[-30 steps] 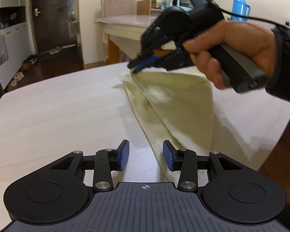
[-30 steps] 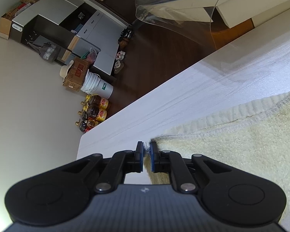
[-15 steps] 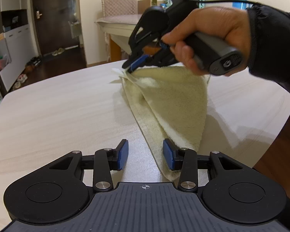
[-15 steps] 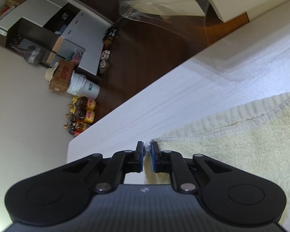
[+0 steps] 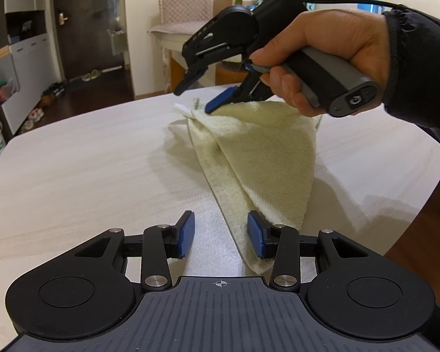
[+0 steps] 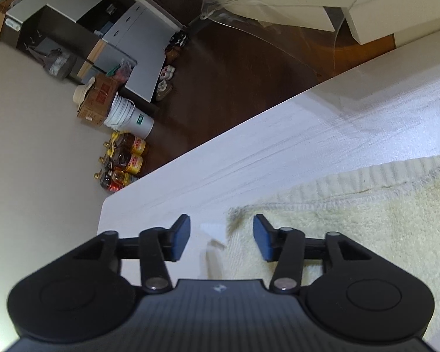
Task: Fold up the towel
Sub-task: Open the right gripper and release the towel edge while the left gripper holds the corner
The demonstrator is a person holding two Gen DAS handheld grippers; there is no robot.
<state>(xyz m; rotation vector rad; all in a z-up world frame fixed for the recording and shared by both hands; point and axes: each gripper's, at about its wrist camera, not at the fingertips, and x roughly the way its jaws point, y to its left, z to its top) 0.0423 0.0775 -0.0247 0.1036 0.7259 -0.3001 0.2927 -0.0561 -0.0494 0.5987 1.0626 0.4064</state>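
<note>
A cream towel [image 5: 258, 158] lies folded in a long wedge on the white table [image 5: 73, 170]. My left gripper [image 5: 221, 236] sits low over the towel's near tip, open, its right pad above the cloth edge and not pressing. A hand holds my right gripper [image 5: 198, 98] over the towel's far corner. Its jaws are opening, and the corner lies loose under them. In the right wrist view the right gripper [image 6: 221, 240] stands apart, with the towel [image 6: 352, 234] corner and a blurred white tag [image 6: 214, 236] between the pads, untouched.
The table's far edge [image 6: 249, 123] drops to a dark floor with bottles [image 6: 123, 158], a white bucket [image 6: 135, 117] and a box. A second table [image 5: 173, 38] with a chair stands behind. A black sleeve [image 5: 419, 67] reaches in from the right.
My right gripper has opened and let go of the towel's far corner, which now rests on the table. The left gripper has stayed where it was, still open.
</note>
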